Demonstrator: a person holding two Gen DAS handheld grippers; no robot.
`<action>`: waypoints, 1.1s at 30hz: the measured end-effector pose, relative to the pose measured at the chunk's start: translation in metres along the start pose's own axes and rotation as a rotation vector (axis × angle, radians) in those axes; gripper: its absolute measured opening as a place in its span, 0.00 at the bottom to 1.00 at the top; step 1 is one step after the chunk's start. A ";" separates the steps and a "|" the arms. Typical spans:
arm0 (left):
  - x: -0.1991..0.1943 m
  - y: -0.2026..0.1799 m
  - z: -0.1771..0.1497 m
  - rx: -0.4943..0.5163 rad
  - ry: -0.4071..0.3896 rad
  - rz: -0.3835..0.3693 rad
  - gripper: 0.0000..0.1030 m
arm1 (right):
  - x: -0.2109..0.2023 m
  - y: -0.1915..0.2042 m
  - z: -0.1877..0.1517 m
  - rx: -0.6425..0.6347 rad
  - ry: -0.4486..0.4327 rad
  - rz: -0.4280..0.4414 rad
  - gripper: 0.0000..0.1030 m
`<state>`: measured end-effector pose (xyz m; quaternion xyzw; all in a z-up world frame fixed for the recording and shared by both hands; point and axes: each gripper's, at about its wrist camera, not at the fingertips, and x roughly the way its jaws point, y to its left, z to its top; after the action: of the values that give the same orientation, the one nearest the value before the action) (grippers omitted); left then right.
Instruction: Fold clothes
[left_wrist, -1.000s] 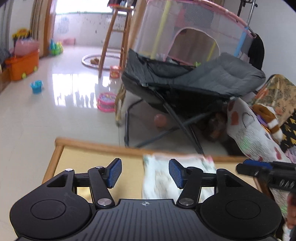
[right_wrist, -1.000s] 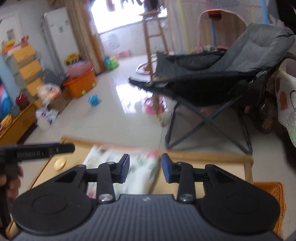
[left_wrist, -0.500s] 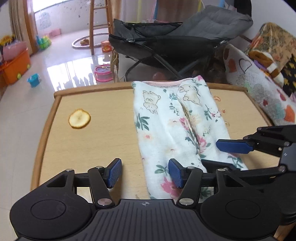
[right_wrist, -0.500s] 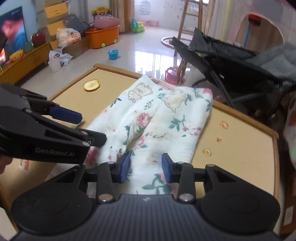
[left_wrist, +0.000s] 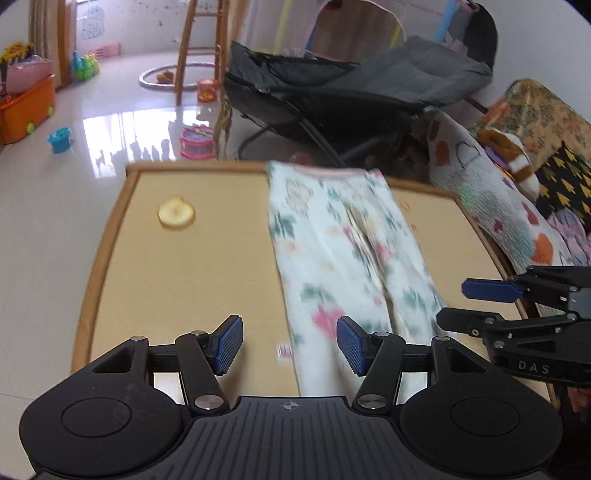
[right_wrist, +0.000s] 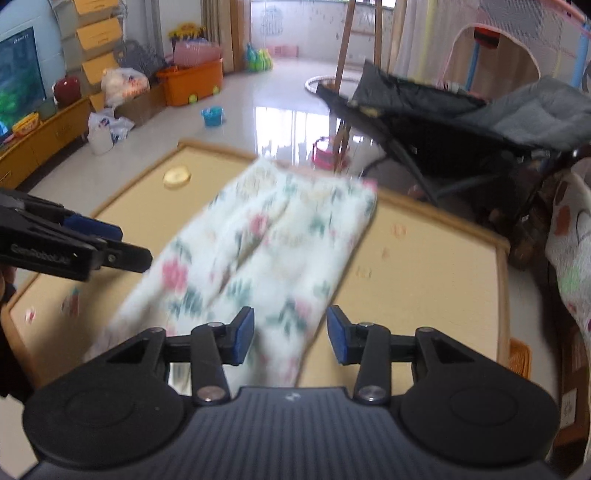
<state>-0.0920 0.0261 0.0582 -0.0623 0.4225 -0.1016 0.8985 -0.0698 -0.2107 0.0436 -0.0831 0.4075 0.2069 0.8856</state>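
Near hem of floral pants (left_wrist: 343, 251) on bench (left_wrist: 207, 280) should be pinched squarely; left gripper (left_wrist: 290, 345) jaws spread, right gripper (right_wrist: 290, 334) jaws opening, nothing held.

The left gripper (left_wrist: 289, 345) is pointing forward and downward, and its two blue pads (left_wrist: 229, 343) are standing well apart with nothing pressed between them. The right gripper (right_wrist: 290, 335) is pointing downward in the same way, just beside the left one, and its jaws are opening, with no pad pressing on anything.
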 end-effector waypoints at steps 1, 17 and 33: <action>-0.001 -0.002 -0.006 0.009 0.003 -0.017 0.57 | -0.002 0.000 -0.005 0.002 0.000 0.024 0.42; -0.046 -0.025 -0.065 0.653 0.013 -0.243 0.57 | -0.056 0.013 -0.056 -0.320 0.034 0.214 0.42; -0.025 -0.058 -0.070 1.119 0.057 -0.280 0.57 | -0.039 0.040 -0.051 -0.824 0.133 0.306 0.42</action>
<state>-0.1690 -0.0258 0.0437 0.3698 0.3162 -0.4290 0.7611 -0.1450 -0.2025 0.0408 -0.3808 0.3549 0.4750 0.7095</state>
